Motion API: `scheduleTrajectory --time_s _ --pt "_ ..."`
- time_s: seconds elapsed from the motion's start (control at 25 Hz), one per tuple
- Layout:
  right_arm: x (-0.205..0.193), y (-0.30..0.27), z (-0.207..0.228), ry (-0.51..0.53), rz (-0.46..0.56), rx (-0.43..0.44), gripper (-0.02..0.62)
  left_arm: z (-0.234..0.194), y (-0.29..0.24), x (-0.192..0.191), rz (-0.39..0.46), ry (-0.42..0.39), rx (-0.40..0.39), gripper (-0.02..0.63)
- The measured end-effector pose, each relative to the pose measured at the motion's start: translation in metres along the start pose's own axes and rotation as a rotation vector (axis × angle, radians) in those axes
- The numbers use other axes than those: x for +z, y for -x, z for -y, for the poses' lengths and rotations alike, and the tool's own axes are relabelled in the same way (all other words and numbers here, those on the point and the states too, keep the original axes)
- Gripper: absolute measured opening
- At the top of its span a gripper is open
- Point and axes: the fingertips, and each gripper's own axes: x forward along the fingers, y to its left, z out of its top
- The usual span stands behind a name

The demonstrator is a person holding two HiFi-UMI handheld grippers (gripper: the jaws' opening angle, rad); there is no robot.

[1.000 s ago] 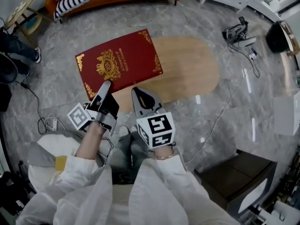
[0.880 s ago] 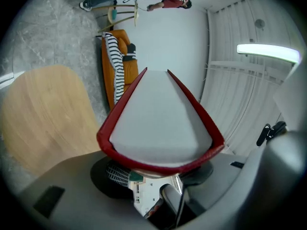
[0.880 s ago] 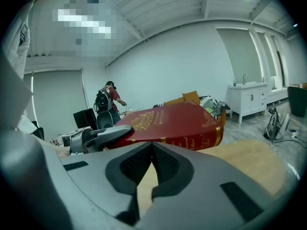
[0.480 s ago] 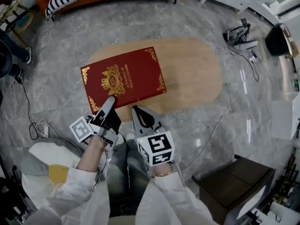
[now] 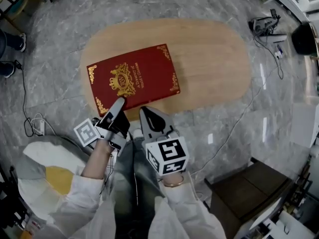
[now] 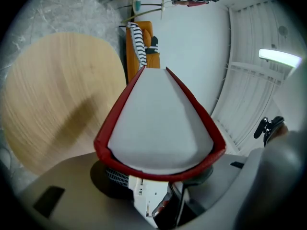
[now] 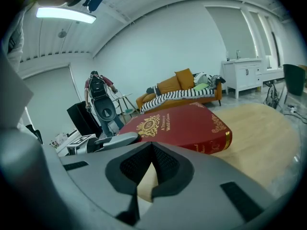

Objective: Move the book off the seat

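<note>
book (image 5: pixel 133 81) over table (image 5: pixel 214 59) left; left gripper (image 5: pixel 119 102) at near edge, right gripper (image 5: pixel 141 110) beside

Red book (image 5: pixel 132 78) on oval wooden table (image 5: pixel 214 63)

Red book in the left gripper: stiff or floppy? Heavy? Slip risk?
Likely stiff: the red book has a hard cover and a thick page block, and it looks flat though the left gripper holds only its near edge. It is probably heavy for a one-edge grip, so it may twist. The smooth cover could slip.
</note>
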Motion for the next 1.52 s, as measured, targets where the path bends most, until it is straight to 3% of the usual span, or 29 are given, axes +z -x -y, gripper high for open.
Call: scheduleTrajectory --time_s 0.4,1.0,1.36,1.52 --pt "-0.041 -0.044 0.039 -0.017 -0.051 -0.022 0.012 -0.072 -0.007 0.011 0.042 0.051 0.040 0.247" --pt "-0.074 -0.060 0.048 -0.074 -0.086 -0.015 0.012 -0.120 -0.013 0.020 0.085 0.067 0.103 0.245" --pt "-0.084 -0.059 0.056 -0.090 -0.109 -0.009 0.012 -0.134 -0.011 0.025 0.153 0.133 0.128 0.247" --pt "-0.082 -0.063 0.057 -0.096 -0.109 -0.007 0.012 -0.139 -0.013 0.024 0.127 0.129 0.171 0.247"
